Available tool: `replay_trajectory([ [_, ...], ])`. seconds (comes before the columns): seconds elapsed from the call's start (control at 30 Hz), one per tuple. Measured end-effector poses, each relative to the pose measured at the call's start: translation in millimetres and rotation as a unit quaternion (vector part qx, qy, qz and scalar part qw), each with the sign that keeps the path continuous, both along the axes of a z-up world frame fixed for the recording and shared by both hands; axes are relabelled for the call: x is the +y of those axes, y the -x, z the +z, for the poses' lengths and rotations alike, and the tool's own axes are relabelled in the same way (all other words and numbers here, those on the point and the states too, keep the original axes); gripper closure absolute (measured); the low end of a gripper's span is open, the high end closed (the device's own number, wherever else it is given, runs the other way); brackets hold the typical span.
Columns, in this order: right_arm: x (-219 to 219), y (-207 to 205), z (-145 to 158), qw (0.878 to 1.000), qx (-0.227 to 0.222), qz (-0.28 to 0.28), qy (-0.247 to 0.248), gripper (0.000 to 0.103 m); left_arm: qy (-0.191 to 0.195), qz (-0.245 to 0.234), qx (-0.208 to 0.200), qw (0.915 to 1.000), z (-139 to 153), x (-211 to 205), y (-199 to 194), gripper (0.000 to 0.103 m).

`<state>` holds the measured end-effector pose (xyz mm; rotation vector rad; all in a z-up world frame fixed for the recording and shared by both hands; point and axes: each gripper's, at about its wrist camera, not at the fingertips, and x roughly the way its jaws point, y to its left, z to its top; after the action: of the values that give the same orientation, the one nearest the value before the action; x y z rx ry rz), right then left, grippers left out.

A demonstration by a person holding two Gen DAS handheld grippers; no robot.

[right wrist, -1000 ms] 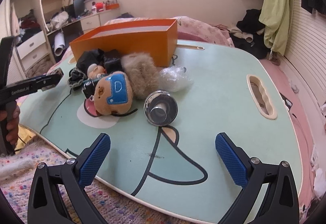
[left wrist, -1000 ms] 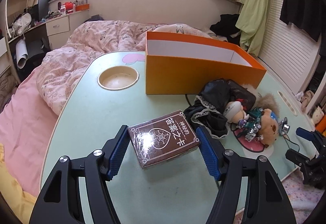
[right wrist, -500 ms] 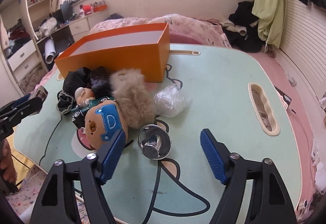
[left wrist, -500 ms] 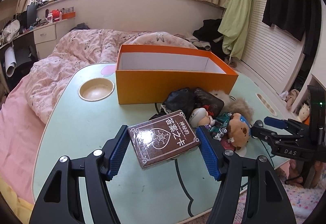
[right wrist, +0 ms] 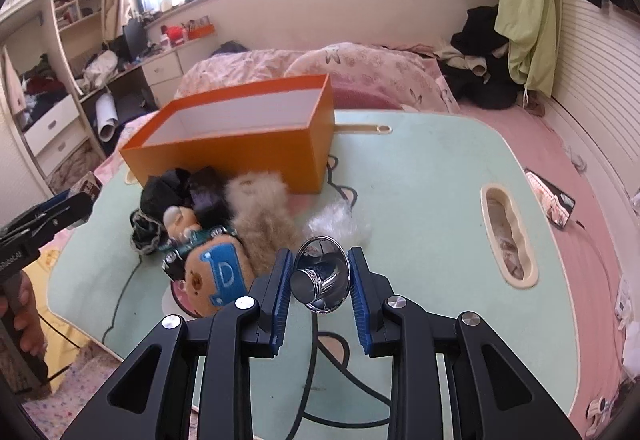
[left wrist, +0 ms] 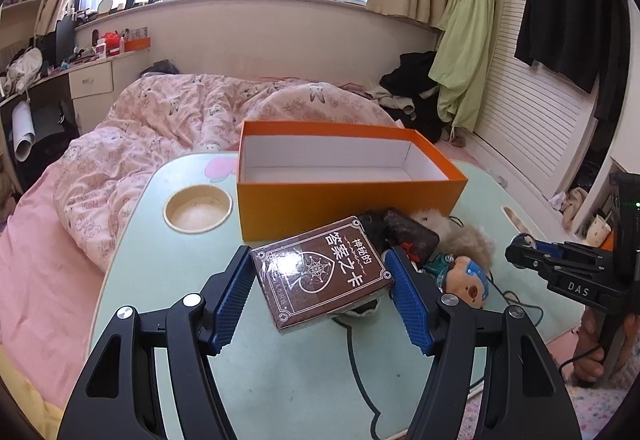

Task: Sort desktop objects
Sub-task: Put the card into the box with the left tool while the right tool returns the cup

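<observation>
Blue pads [left wrist: 236,298] of the left gripper [left wrist: 322,294] are clamped on the brown card box [left wrist: 324,272], held above the table [left wrist: 168,272]. The chrome knob [right wrist: 320,278] is gripped by the right gripper [right wrist: 320,296], near the orange box [right wrist: 240,152].

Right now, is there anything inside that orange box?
No. The orange box shows only its bare white floor and walls; the toys lie on the table in front of it.
</observation>
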<state>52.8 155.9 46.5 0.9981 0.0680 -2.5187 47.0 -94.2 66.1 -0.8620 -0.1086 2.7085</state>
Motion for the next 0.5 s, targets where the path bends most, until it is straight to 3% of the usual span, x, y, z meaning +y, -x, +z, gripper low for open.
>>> replay_trajectory([
  [0.27,-46.9,54.5,53.6,0.999,0.005,0.043,0.01,0.077,0.007,-0.012,-0.006,0.9999,41.1,15.9,73.3,0.036],
  [0.5,-90.8,127.6,48.4,0.997,-0.036,0.06,-0.017,0.077,0.0,-0.002,-0.081,0.9967,19.3,27.4,156.7,0.036],
])
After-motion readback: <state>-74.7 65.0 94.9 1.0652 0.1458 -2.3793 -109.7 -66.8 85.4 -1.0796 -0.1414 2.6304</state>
